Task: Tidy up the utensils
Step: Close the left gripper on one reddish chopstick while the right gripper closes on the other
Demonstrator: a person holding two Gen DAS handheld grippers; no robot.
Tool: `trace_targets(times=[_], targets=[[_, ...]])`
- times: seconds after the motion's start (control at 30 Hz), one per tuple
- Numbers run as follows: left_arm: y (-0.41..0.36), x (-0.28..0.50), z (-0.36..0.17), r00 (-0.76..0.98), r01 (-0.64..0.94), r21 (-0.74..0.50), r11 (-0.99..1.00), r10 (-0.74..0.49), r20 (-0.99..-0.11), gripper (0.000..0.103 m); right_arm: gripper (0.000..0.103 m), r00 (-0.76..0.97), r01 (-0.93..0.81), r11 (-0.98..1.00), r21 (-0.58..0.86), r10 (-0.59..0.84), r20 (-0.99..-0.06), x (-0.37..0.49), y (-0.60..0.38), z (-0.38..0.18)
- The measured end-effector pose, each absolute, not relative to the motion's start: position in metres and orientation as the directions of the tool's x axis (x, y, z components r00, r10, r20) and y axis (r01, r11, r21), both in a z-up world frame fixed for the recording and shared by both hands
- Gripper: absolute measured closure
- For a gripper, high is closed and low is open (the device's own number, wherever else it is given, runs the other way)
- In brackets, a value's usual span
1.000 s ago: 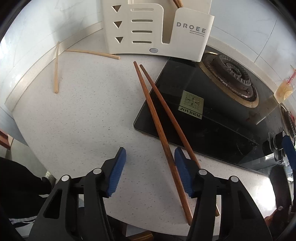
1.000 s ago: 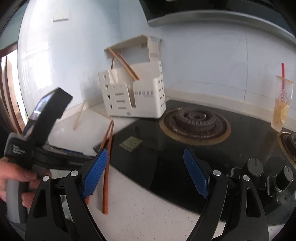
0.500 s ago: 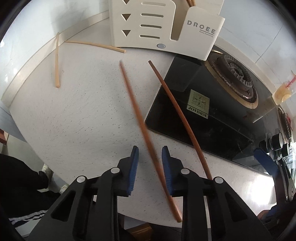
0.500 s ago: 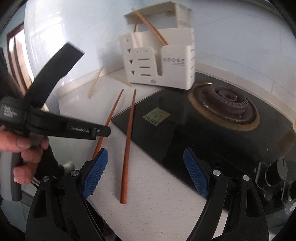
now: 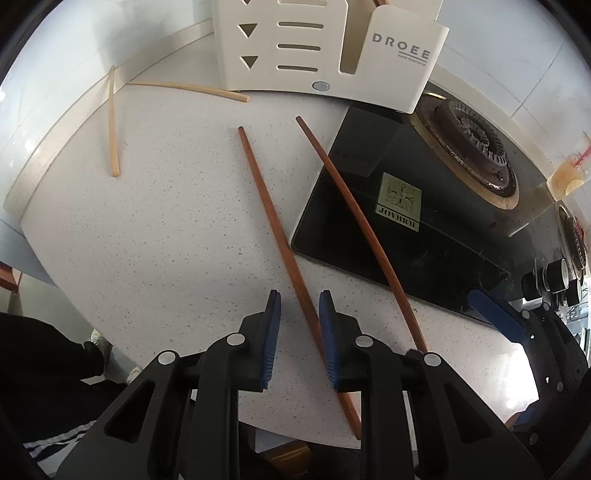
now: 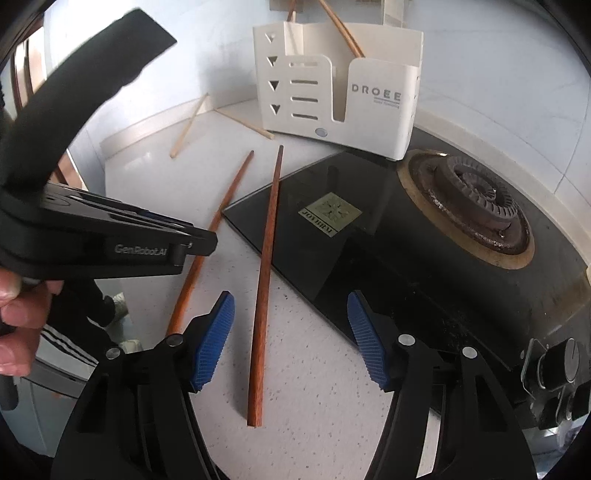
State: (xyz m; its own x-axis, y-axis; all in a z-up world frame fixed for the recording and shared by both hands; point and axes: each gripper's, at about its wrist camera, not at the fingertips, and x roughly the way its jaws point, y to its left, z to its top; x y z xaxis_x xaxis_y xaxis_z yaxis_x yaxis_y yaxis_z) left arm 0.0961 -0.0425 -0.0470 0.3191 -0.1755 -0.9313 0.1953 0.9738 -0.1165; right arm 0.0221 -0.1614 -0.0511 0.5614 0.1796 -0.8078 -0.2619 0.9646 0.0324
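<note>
Two dark brown chopsticks lie on the speckled white counter. My left gripper (image 5: 297, 334) has its jaws narrowed around the left brown chopstick (image 5: 273, 218), a gap showing on each side of it. The right brown chopstick (image 5: 354, 218) rests partly on the black stove glass. In the right wrist view that chopstick (image 6: 267, 266) lies between the jaws of my right gripper (image 6: 291, 339), which is wide open above it. The white DROEE utensil holder (image 5: 325, 51) stands at the back, with brown chopsticks (image 6: 341, 29) inside.
Two pale bamboo chopsticks (image 5: 112, 122) (image 5: 188, 88) lie near the back wall left of the holder. A black glass gas stove (image 5: 443, 221) with a burner (image 6: 476, 206) and knobs (image 6: 557, 362) fills the right side. A drink cup (image 5: 569, 173) stands far right. The counter edge is close below.
My left gripper went from wide open to narrowed around the left brown chopstick, which swung away from the other. My right gripper moved closer, over the right chopstick.
</note>
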Motion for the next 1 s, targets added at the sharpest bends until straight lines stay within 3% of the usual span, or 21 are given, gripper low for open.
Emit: trace_targets(times=[0.2,0.33,0.57,0.8,1.0], targets=[[-0.045,0.100,-0.047,0.307,0.183,-0.106,0.977,-0.159,-0.938,0.083,0.057,0.542,-0.265,0.964,0.010,0.158,-0.825,0.029,-0.162,-0.055],[-0.046,0.103,-0.047,0.288,0.163,-0.090,0.982,-0.135,-0.948,0.092,0.075,0.529,-0.280,0.960,-0.009,0.147,-0.836,0.031,-0.158,-0.053],[-0.054,0.108,-0.047,0.256,0.156,-0.039,0.987,-0.078,-0.963,0.095,0.089,0.503,-0.320,0.947,-0.026,0.146,-0.852,0.031,-0.149,-0.055],[-0.058,0.110,-0.046,0.248,0.172,-0.028,0.985,-0.071,-0.966,0.095,0.089,0.494,-0.345,0.938,-0.038,0.147,-0.857,0.030,-0.145,-0.055],[-0.056,0.112,-0.047,0.249,0.186,-0.056,0.981,-0.102,-0.963,0.096,0.095,0.514,-0.297,0.955,0.006,0.166,-0.841,0.031,-0.156,-0.050]])
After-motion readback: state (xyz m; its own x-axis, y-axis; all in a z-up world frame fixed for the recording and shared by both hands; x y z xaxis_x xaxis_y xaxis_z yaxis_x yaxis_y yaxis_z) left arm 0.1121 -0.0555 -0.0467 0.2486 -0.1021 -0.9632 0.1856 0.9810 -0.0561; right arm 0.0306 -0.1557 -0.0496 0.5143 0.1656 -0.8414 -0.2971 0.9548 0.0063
